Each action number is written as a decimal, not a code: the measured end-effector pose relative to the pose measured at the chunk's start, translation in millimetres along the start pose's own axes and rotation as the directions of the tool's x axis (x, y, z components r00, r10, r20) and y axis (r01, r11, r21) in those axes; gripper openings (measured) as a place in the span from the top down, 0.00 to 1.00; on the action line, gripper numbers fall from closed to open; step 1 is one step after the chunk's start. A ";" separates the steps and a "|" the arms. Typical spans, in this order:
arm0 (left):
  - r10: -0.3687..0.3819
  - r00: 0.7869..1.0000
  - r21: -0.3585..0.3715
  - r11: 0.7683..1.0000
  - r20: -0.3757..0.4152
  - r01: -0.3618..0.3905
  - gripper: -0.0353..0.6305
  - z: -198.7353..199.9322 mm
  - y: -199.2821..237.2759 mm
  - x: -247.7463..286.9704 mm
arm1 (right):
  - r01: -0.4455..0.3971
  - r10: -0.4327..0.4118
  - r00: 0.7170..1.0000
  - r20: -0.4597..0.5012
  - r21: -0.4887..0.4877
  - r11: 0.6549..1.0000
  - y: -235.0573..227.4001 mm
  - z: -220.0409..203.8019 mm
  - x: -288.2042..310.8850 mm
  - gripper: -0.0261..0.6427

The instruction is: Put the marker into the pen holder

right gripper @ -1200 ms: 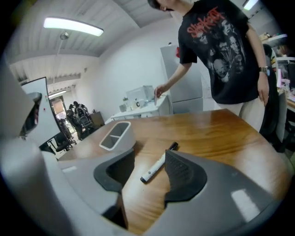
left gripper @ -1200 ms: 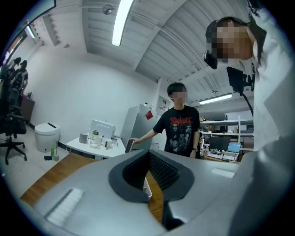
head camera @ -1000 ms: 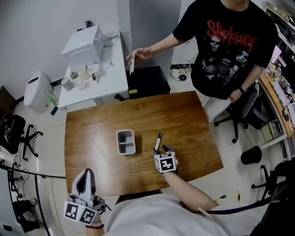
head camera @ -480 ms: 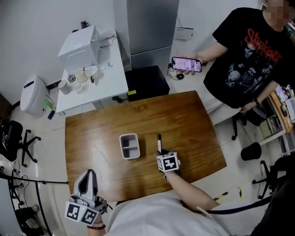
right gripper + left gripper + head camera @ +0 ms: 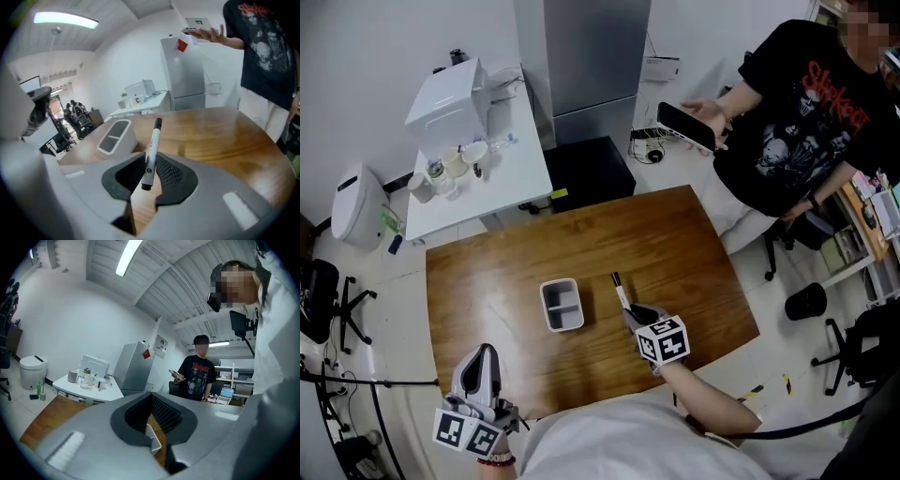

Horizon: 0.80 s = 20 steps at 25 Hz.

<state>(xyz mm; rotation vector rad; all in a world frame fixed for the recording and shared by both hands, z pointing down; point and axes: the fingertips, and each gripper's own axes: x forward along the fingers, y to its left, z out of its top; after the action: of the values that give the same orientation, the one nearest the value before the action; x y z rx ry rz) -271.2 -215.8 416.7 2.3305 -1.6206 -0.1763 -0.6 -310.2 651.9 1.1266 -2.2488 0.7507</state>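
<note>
Your left gripper (image 5: 478, 361) hangs off the near edge of the worktop (image 5: 694, 244) with its fingers closed on nothing, so it can sit this out. The grey pen holder (image 5: 545, 307) stands mid-worktop, and both its compartments look empty. Near its right side, your right gripper (image 5: 635, 312) pinches the marker (image 5: 619, 289) near its tail; carry it over one compartment, tip it upright and lower it before releasing.
</note>
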 end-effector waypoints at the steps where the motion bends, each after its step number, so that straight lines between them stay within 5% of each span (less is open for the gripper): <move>1: 0.001 1.000 -0.003 1.000 0.003 -0.001 0.98 0.2 1.7 0.5 | -0.050 0.050 0.999 0.004 -0.031 0.998 14.0 6.6 -5.9 0.86; 6: 0.005 1.000 -0.013 1.000 0.017 -0.005 0.98 0.6 4.7 0.0 | -0.267 0.244 0.959 -0.142 -0.182 0.946 84.7 6.0 -17.7 0.86; 14: 0.026 0.999 -0.031 0.999 0.019 -0.025 0.98 -2.4 11.4 -10.8 | -0.344 0.234 0.915 -0.329 -0.332 0.878 121.3 2.2 -1.5 0.86; 20: 0.045 0.999 -0.042 0.998 0.026 -0.044 0.98 -2.8 16.6 -19.3 | -0.352 0.217 0.901 -0.377 -0.341 0.871 120.5 0.9 3.3 0.87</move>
<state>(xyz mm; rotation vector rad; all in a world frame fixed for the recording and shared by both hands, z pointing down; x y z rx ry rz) -292.1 -202.7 423.1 2.2691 -1.6637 -0.2301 -102.4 -252.0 623.8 0.4344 -2.1655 0.5022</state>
